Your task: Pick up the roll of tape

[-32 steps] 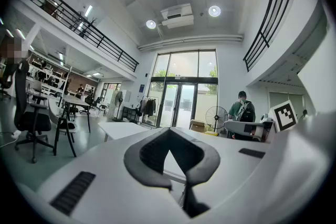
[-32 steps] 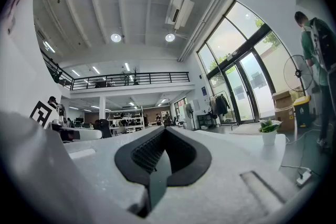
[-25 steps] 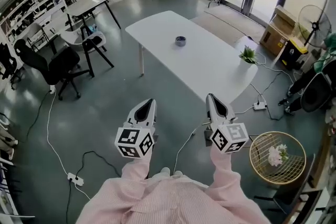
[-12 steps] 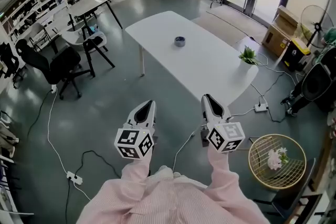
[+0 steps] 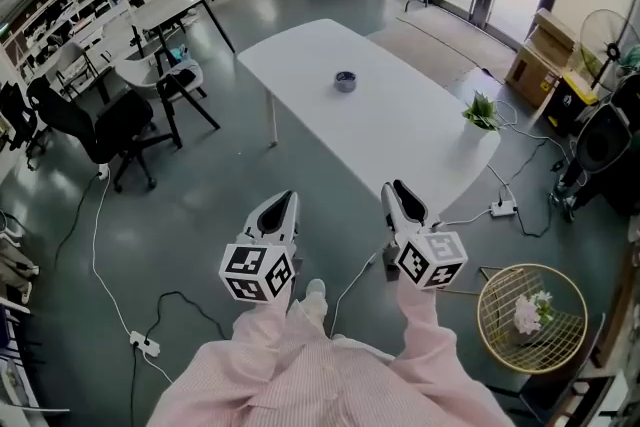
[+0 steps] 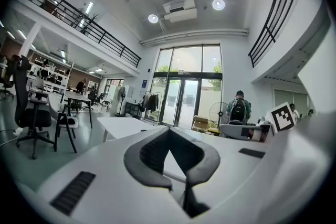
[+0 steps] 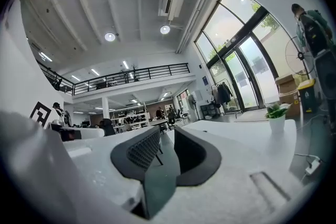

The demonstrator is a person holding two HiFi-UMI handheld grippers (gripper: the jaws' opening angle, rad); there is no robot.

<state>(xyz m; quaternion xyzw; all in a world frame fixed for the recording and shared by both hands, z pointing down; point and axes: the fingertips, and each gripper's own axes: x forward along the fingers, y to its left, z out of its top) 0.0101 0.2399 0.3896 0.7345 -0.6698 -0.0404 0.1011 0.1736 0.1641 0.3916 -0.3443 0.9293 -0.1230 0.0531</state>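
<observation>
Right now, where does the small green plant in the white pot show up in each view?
Head view: small green potted plant at right, on the long white table's right end.
Left gripper view: not visible.
Right gripper view: far right, standing on the tabletop.
Shared landmark: that table, in all three.

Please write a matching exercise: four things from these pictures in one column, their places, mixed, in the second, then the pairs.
1 roll of tape
2 potted plant
3 wire basket
4 black office chair

a floor, lower right in head view
b white table, right end
c white table, away from edges
d floor, left of the table

Pairs: 1c; 2b; 3a; 4d
</observation>
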